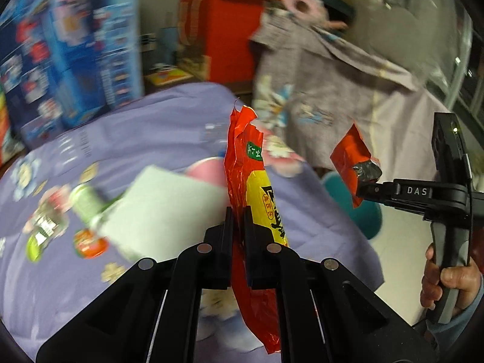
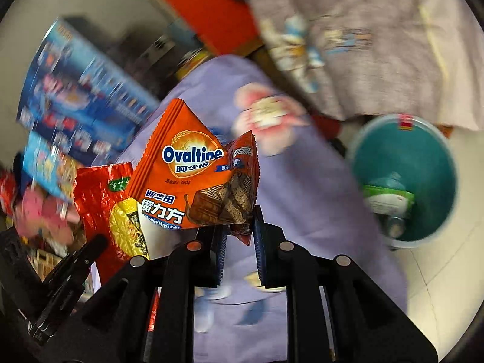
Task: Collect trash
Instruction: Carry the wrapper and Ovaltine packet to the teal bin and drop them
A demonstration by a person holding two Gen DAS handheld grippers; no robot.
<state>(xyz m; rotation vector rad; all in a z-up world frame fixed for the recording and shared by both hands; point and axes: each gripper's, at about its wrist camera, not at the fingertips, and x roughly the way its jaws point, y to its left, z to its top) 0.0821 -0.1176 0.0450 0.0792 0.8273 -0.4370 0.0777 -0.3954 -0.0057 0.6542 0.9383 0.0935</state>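
Observation:
My left gripper [image 1: 239, 214] is shut on a red and yellow snack wrapper [image 1: 251, 181], held upright above the purple cloth; it also shows in the right wrist view [image 2: 103, 199]. My right gripper [image 2: 239, 227] is shut on the lower corner of an orange Ovaltine wrapper [image 2: 196, 175]; in the left wrist view the right gripper [image 1: 367, 189] holds that wrapper [image 1: 351, 160] at the right. A teal bin [image 2: 435, 151] with a green-labelled bottle [image 2: 387, 199] inside stands on the floor, to the right of my right gripper.
The purple patterned cloth [image 1: 151, 139] carries a white paper [image 1: 163, 208], a green-capped bottle [image 1: 81, 199] and a small orange packet [image 1: 90, 243]. Blue toy boxes [image 1: 72, 45] and a red box [image 1: 224, 36] stand behind. A grey garment [image 1: 326, 84] hangs at right.

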